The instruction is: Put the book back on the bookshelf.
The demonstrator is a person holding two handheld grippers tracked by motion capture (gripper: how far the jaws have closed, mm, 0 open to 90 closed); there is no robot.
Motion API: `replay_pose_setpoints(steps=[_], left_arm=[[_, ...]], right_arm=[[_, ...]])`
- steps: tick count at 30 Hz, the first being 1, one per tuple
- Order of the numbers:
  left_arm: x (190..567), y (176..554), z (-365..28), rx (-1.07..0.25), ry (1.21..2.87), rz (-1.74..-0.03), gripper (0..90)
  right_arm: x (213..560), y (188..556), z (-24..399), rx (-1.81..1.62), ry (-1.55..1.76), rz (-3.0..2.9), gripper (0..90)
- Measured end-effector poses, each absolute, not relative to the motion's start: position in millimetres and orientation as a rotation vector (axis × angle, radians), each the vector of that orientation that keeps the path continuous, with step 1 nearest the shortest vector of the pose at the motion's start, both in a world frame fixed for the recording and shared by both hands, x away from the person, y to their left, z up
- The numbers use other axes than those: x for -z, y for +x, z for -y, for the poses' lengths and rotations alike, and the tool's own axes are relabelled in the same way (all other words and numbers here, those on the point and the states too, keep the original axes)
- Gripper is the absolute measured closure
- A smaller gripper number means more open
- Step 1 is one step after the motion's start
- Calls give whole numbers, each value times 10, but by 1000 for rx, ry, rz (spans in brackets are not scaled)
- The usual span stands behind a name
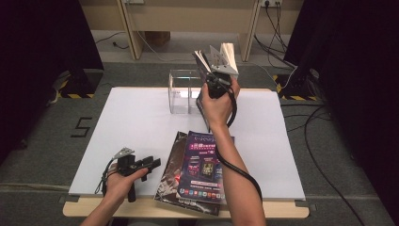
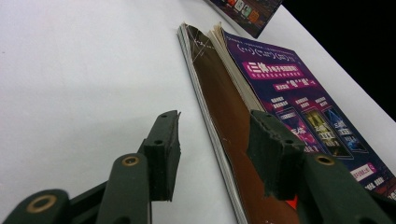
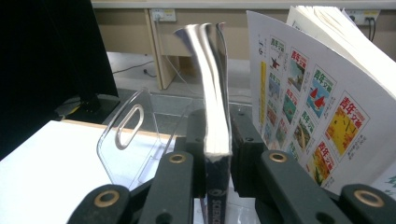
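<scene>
The right gripper [image 3: 217, 135] pinches a magazine [image 3: 212, 88] upright by its spine above the clear rack [image 1: 181, 92], for slotting in. The left gripper [image 2: 212, 149], fingers spread, waits beside the stack [image 1: 195, 169] on the tabletop [image 1: 131, 127].

Magazine [image 3: 215, 93] upright, spine down, pages fanning open at top, above clear plastic rack [image 1: 181, 92] at table's far edge. Inner page shows colourful stamp-like pictures.

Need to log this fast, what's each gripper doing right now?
Left gripper: open, holding nothing, beside the magazines on the table.
Right gripper: shut on an upright magazine.
</scene>
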State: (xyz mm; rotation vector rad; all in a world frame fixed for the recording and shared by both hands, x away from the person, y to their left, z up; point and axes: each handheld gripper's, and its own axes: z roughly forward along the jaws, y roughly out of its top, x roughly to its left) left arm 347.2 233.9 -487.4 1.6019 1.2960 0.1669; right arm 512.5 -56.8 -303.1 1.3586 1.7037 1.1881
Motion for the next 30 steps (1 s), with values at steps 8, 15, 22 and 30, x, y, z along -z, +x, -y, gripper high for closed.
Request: replay_pose_setpoints(steps=[8, 15, 22, 30], left_arm=[[4873, 3469, -2341, -166, 1599, -1298, 531], [4874, 3466, -2332, -162, 1601, -1294, 531], [4879, 3469, -2336, -161, 1605, -1295, 531], [4879, 3463, -2324, -163, 1605, -1293, 531]], right_arm=[[2991, 5162, 586, -1181, 1386, -1731, 775], [2965, 5198, 601, -1164, 1401, -1764, 746], [2917, 5265, 589, -1132, 1400, -1816, 756], [2883, 5272, 573, -1054, 1388, -1863, 839]])
